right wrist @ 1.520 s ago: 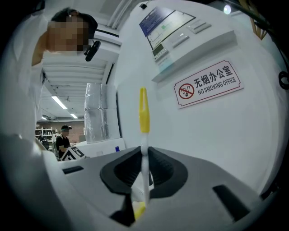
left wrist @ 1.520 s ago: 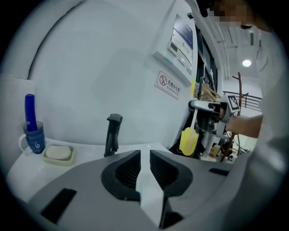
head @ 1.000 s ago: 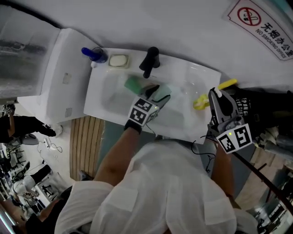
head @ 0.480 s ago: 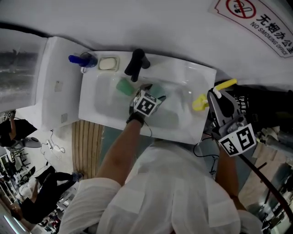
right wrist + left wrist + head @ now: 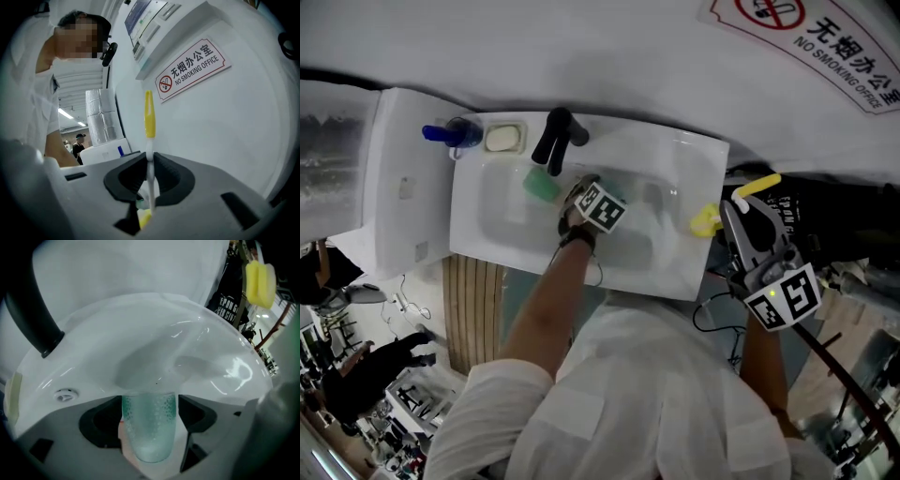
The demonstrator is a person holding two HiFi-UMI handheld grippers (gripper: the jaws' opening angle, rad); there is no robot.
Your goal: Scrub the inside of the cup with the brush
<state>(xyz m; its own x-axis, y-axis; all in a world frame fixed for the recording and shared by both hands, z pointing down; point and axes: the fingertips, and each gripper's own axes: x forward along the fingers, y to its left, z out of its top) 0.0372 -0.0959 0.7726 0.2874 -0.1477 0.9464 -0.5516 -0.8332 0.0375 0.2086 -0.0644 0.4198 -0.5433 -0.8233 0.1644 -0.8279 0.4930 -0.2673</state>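
Sleeves of a white shirt (image 5: 656, 403) fill the bottom of the head view, and a bare arm (image 5: 546, 309) reaches from them down into the sink (image 5: 694, 272). That arm carries the left gripper (image 5: 605, 204), pointing steeply down into the basin. Its jaws have just been opening and now stand wide. The cup (image 5: 149, 427), teal and pebbled, sits between them along their line, with the pads just off its sides. Its far end is down at the basin.

To the right, outside the sink's edge, the right gripper (image 5: 741, 208) points roughly level toward the wall. Its jaws are closed on the thin white stem of the brush (image 5: 149, 115). The yellow handle sticks out past the jaws, and the yellow head hangs over the sink's right rim, well apart from the cup.

Further in, a green sponge (image 5: 542, 184) lies in the basin just under the black tap (image 5: 553, 137). On the back rim sit a soap (image 5: 503, 138) and, beside it, a blue bottle (image 5: 450, 132). Beyond is the white wall with a no-smoking sign (image 5: 825, 42).
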